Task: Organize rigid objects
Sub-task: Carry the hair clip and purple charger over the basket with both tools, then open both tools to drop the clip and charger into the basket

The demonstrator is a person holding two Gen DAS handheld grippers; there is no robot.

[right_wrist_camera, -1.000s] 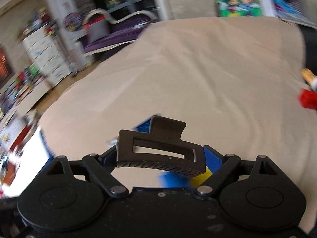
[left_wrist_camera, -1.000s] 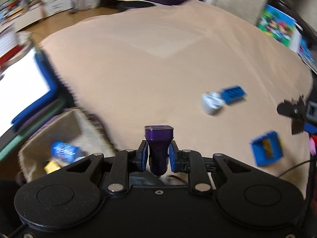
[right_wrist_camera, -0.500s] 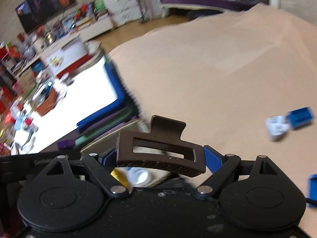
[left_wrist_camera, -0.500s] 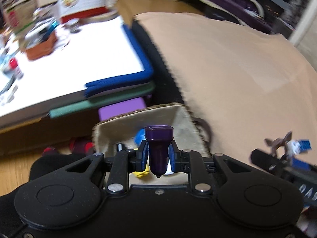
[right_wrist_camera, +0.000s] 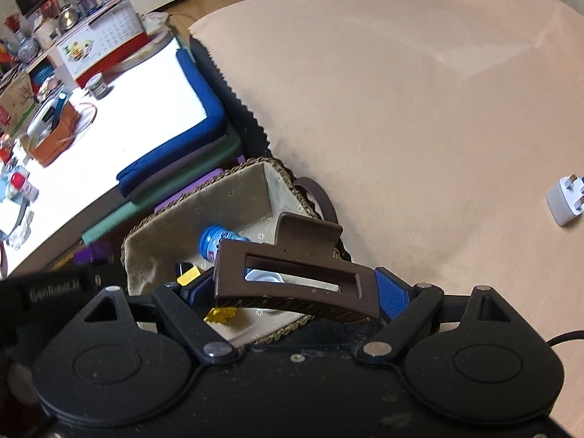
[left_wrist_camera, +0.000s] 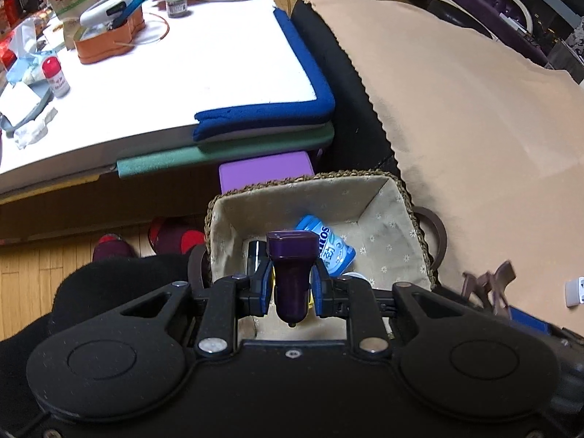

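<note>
My left gripper (left_wrist_camera: 291, 286) is shut on a purple car charger (left_wrist_camera: 292, 273) and holds it over the near end of a woven, cloth-lined basket (left_wrist_camera: 398, 197). A blue bottle (left_wrist_camera: 326, 242) and a black item (left_wrist_camera: 254, 255) lie in the basket. My right gripper (right_wrist_camera: 292, 292) is shut on a brown hair claw clip (right_wrist_camera: 292, 281) above the basket's near right corner (right_wrist_camera: 270, 182). The clip also shows at the right in the left wrist view (left_wrist_camera: 491, 284). A white plug adapter (right_wrist_camera: 564, 200) lies on the beige cloth (right_wrist_camera: 401, 91).
A low white table (left_wrist_camera: 182, 65) with blue, grey and green foam edging stands left of the basket, with an orange box (left_wrist_camera: 106, 36) and small bottles on it. A purple block (left_wrist_camera: 266, 173) sits under it. Red slippers (left_wrist_camera: 171, 237) lie on the wooden floor.
Both grippers have swung left from the beige cloth to above the basket, each keeping its object. The basket now sits directly under the fingertips.
</note>
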